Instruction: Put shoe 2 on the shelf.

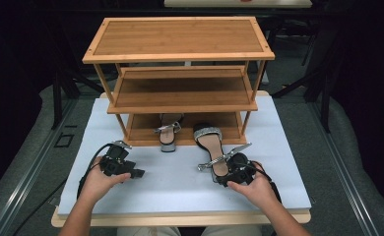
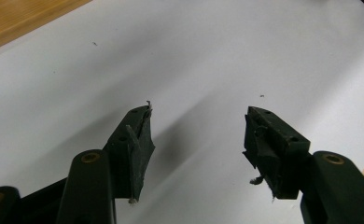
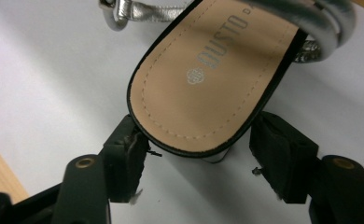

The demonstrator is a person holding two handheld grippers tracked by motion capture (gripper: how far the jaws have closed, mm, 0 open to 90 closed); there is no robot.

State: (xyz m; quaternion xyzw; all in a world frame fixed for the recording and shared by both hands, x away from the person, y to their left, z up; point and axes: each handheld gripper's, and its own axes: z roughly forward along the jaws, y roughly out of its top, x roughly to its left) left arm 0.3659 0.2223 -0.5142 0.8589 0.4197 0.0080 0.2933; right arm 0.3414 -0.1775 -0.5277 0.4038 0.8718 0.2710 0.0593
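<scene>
A black sandal [image 1: 210, 143] with a tan insole and silver straps lies on the white table top [image 1: 180, 192], its toe at the rack's bottom shelf [image 1: 141, 129]. In the right gripper view its heel end [image 3: 203, 88] sits between the spread jaws of my right gripper [image 3: 196, 135], which is open. In the high view that gripper [image 1: 219, 175] is at the sandal's heel. A matching sandal [image 1: 169, 133] stands on the bottom shelf. My left gripper [image 1: 139, 173] rests on the table to the left, open [image 2: 196, 116], with nothing between its fingers.
A three-tier bamboo shoe rack [image 1: 180, 39] stands at the back of the table; its top and middle shelves [image 1: 180, 91] are bare. A loose silver ankle strap [image 1: 224, 157] sticks out beside the right gripper. Dark floor surrounds the table.
</scene>
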